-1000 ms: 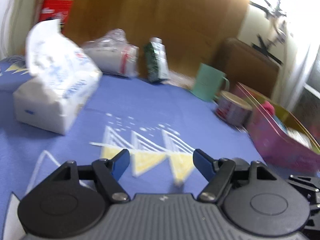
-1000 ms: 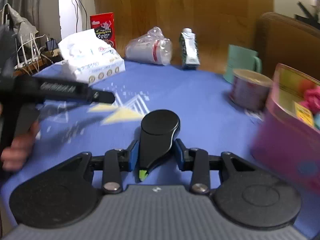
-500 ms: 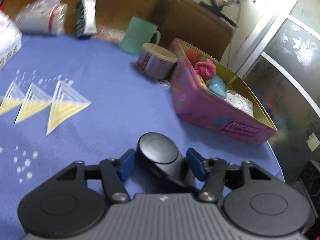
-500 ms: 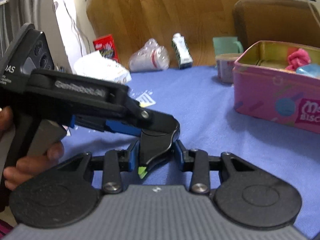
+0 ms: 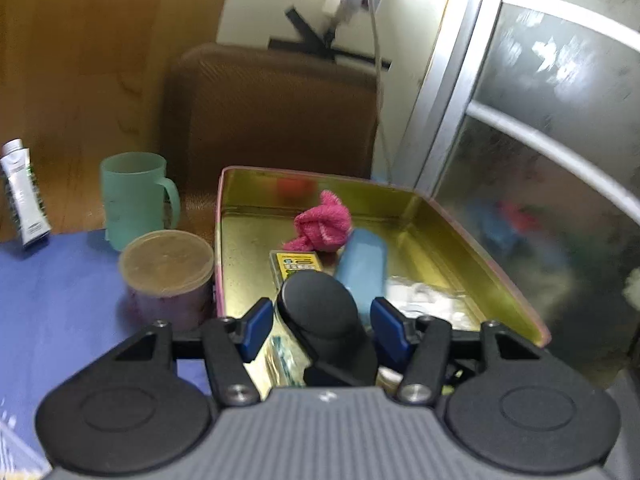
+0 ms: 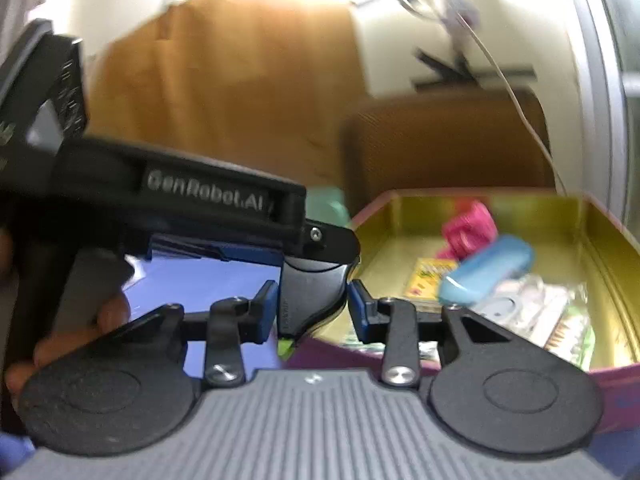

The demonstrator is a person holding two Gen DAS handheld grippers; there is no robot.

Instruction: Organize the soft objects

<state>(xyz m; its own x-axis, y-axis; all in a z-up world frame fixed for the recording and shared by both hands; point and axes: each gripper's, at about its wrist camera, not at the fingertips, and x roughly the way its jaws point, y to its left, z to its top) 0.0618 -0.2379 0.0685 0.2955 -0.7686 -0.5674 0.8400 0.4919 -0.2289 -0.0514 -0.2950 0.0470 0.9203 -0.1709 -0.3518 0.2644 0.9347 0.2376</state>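
A black plastic tool with a round head [image 5: 320,316] sits between both grippers' blue pads. My left gripper [image 5: 320,326] has its pads a little off the tool's sides. My right gripper [image 6: 313,312] closes on the same black tool [image 6: 312,296] from the other end, its green tip below. Both hover at the near rim of a pink tin with a gold inside [image 5: 460,232], also in the right wrist view [image 6: 600,248]. In the tin lie a pink knotted cloth [image 5: 322,224], a blue soft case [image 5: 362,268] and a yellow packet [image 5: 298,266].
A round lidded tub [image 5: 166,270] and a green mug [image 5: 132,200] stand left of the tin on the blue cloth [image 5: 60,300]. A small carton [image 5: 22,196] is far left. A brown chair back [image 5: 272,120] and a glass door [image 5: 540,160] lie behind.
Both grippers have moved right and forward with the black tool, from over the blue cloth to the tin's near rim. The left gripper came in around the tool.
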